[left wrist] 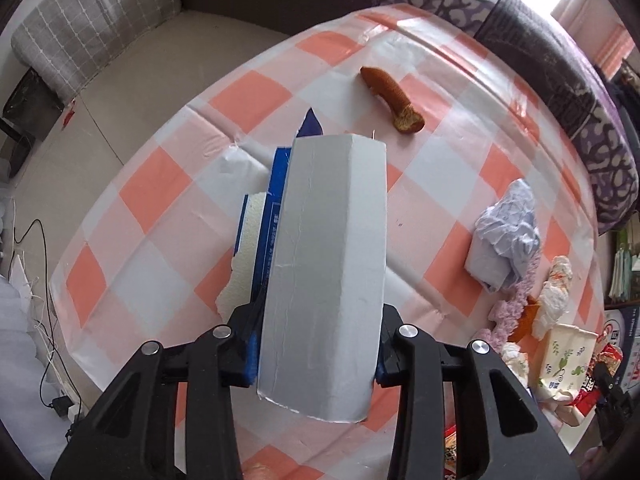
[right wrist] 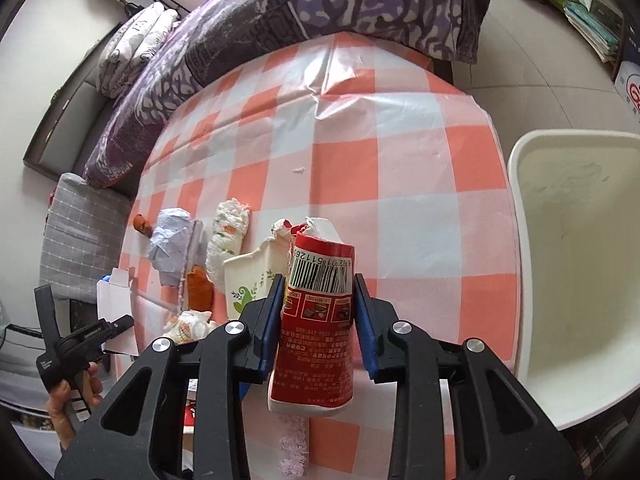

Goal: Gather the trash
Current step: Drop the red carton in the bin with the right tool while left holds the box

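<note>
My left gripper is clamped on a flattened white-and-blue cardboard box, held above the orange-checked tablecloth. Right gripper pinches a red printed packet w/ barcode, near the cream plastic bin.

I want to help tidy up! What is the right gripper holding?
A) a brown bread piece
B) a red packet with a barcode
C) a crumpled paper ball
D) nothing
B: the right gripper is shut on the red packet, barcode showing near its top.
</note>
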A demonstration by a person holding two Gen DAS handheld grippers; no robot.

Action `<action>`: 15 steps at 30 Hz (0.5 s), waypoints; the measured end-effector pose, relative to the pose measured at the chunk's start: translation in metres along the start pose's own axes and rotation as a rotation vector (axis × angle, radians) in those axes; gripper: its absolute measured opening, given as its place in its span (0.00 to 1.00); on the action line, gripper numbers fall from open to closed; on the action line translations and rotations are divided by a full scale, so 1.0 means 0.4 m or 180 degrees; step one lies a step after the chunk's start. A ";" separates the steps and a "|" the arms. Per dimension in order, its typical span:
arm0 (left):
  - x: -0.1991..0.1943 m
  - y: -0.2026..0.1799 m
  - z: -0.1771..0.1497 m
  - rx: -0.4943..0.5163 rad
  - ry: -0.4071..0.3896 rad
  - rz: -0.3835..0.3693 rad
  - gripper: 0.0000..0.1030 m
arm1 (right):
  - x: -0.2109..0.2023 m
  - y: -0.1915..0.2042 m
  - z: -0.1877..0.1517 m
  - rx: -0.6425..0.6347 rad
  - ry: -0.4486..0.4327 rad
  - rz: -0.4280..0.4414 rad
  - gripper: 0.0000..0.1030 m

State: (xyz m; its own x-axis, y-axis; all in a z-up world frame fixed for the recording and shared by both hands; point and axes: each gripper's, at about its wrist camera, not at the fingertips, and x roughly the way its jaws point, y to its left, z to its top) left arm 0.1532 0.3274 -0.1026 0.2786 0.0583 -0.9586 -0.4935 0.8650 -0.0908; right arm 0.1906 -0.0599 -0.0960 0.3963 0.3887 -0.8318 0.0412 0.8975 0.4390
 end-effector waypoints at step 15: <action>-0.231 -0.135 -0.026 0.0179 -0.1221 -0.0182 0.37 | -0.150 0.091 0.023 -0.0635 -0.0909 -0.0024 0.31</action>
State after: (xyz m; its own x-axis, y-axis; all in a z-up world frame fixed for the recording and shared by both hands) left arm 0.1453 0.2702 -0.0120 0.5973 0.1822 -0.7811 -0.4255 0.8975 -0.1160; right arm 0.1766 -0.0525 -0.0269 0.6384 0.3333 -0.6938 -0.1238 0.9341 0.3349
